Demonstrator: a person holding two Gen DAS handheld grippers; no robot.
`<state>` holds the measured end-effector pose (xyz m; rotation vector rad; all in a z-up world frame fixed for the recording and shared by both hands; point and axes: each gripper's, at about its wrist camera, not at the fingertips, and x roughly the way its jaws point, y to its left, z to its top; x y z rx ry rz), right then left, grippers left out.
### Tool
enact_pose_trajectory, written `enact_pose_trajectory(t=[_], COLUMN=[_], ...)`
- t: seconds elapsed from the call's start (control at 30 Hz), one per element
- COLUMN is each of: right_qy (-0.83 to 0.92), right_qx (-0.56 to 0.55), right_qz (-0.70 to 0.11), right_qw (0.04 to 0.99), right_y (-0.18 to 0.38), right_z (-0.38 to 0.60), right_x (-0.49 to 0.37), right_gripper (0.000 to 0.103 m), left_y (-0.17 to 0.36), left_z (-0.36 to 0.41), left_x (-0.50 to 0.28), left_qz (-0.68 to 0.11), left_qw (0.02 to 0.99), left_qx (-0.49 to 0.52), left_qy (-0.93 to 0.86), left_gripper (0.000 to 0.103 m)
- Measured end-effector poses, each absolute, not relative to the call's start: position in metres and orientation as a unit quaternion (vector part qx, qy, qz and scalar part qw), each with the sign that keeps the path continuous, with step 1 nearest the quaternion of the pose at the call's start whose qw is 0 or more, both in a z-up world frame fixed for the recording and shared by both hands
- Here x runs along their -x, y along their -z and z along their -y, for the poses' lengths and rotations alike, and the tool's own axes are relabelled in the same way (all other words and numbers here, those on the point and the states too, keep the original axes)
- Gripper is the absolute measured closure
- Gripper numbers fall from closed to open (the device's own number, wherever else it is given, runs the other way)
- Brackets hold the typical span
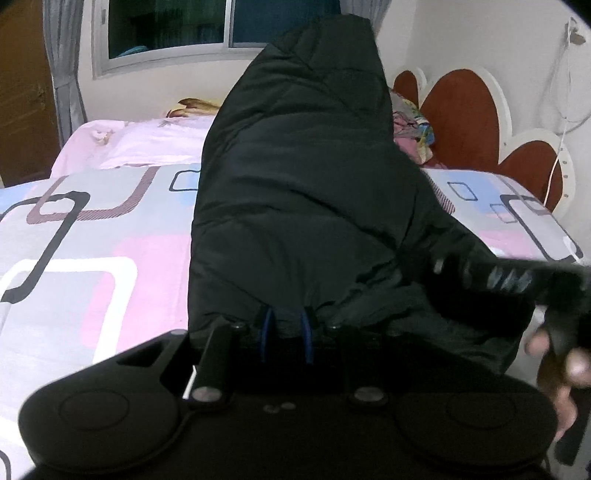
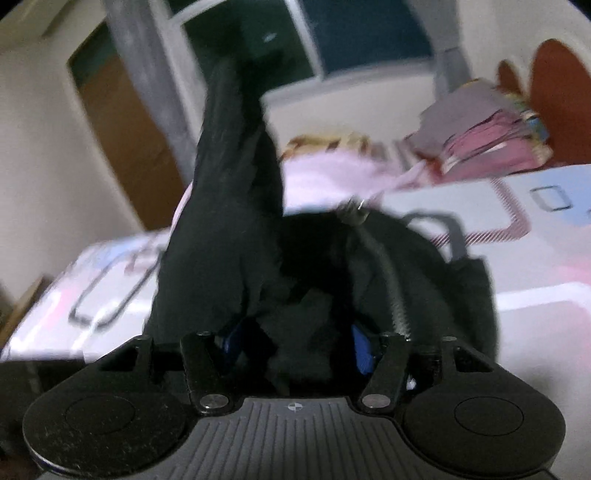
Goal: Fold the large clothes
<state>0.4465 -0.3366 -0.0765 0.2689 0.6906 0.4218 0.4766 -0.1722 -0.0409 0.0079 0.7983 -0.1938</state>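
Hanging between both tongs, the black jacket [image 1: 295, 177] is rising over the bed [image 1: 92, 258]. Left gripper [image 1: 286, 326] and right gripper [image 2: 295, 343] are each clamping its near edge; long axis running far.

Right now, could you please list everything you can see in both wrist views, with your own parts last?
jacket: one, black, padded, held up over the bed
bed cover: one, pink, grey and blue squares, on the bed
pillow: one, pale pink, far end of the bed
folded clothes: one pile, pink and grey, by the headboard
headboard: one, white with red-brown panels, right
window: one, dark, back wall
left gripper: one, black, shut on the jacket
right gripper: one, black, jacket cloth between its fingers
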Motion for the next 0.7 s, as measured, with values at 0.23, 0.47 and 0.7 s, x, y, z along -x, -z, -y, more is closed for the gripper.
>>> enact_pose_trajectory(t=[0.23, 0.47, 0.7], right_qy=[-0.169, -0.157, -0.155], right_qx=[-0.159, -0.206, -0.208], right_qz=[-0.338, -0.35, -0.358], right_qw=[0.912, 0.9, 0.897], right_y=[0.1, 0.122, 0.116], right_z=[0.354, 0.387, 0.39], right_x=[-0.437, -0.419, -0.419], right_gripper=[0.084, 0.084, 0.084], left_y=[0.035, 0.058, 0.046], left_z=[0.151, 0.184, 0.177], left_x=[-0.483, -0.498, -0.499], left_qz=[-0.377, -0.389, -0.369], left_qw=[0.926, 0.916, 0.927], left_qx=[0.003, -0.07, -0.037], left_qy=[0.023, 0.069, 0.059], left_gripper=[0.086, 0.093, 0.091])
